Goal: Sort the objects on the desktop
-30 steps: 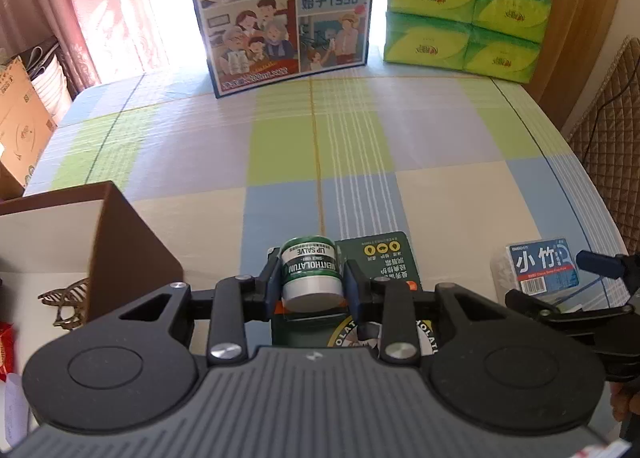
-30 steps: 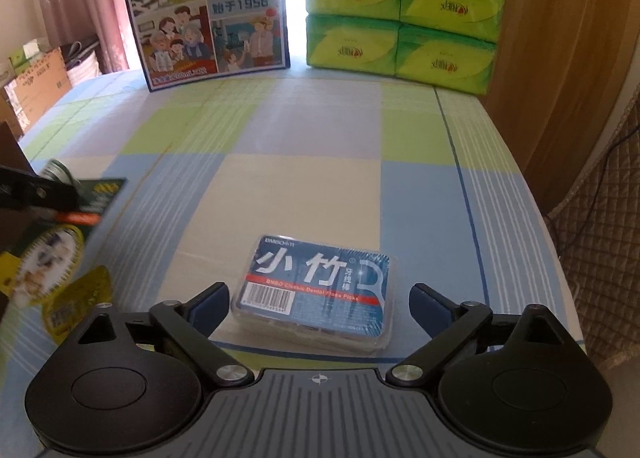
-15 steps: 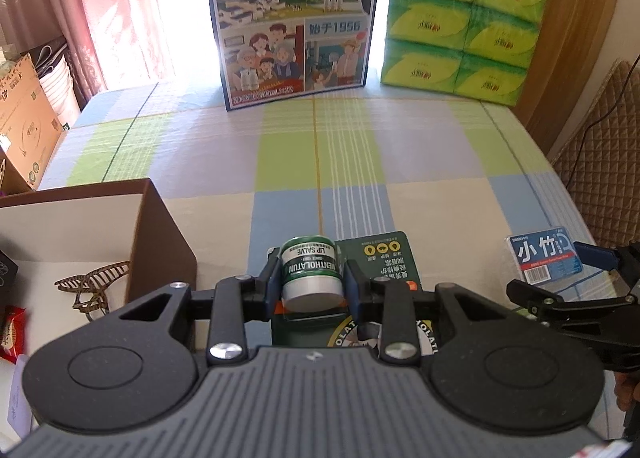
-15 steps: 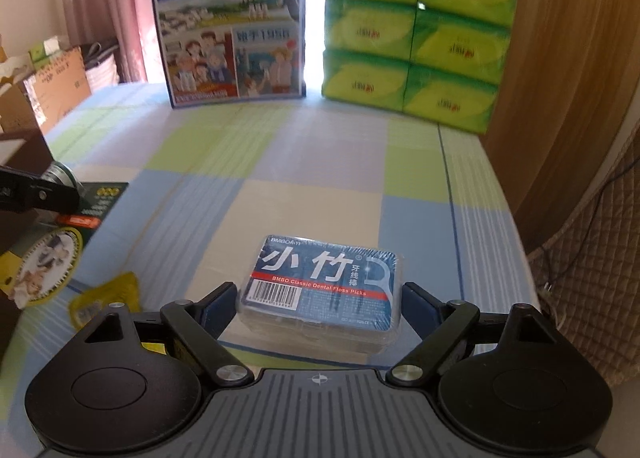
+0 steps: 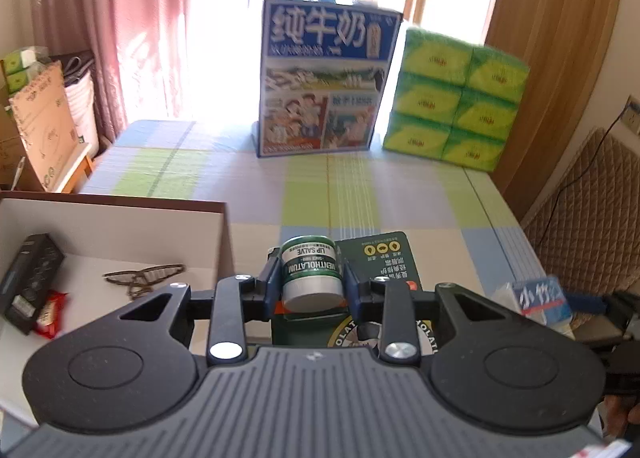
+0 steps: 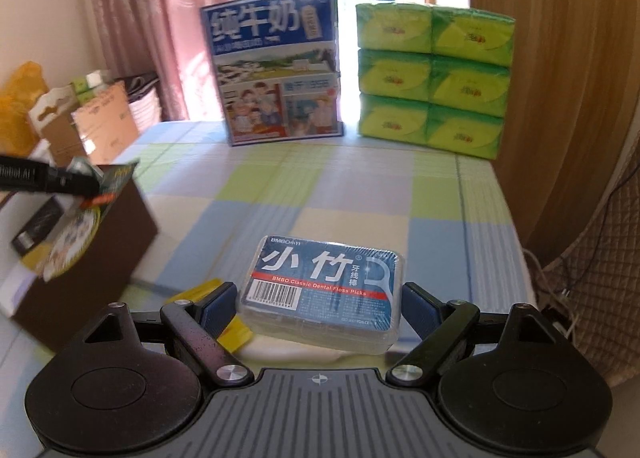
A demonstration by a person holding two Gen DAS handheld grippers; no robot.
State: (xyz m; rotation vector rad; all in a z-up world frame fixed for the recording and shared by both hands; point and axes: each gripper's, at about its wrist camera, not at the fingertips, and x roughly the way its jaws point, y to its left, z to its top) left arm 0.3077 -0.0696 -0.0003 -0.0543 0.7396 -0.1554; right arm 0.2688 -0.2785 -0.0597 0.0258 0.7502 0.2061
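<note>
Left gripper fingers clamping lip salve pack, carrying toward brown box. Right gripper fingers gripping floss picks box, lifted. Next: release salve inside box.

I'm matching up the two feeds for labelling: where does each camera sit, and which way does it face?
Left wrist: on the left hand-held gripper, facing the window end; jaws grip a green-and-white lip salve tin; brown open box at left.
Right wrist: on the right hand-held gripper, same heading; jaws flank a blue dental floss pick box.
Shared: blue milk carton, green tissue packs.
</note>
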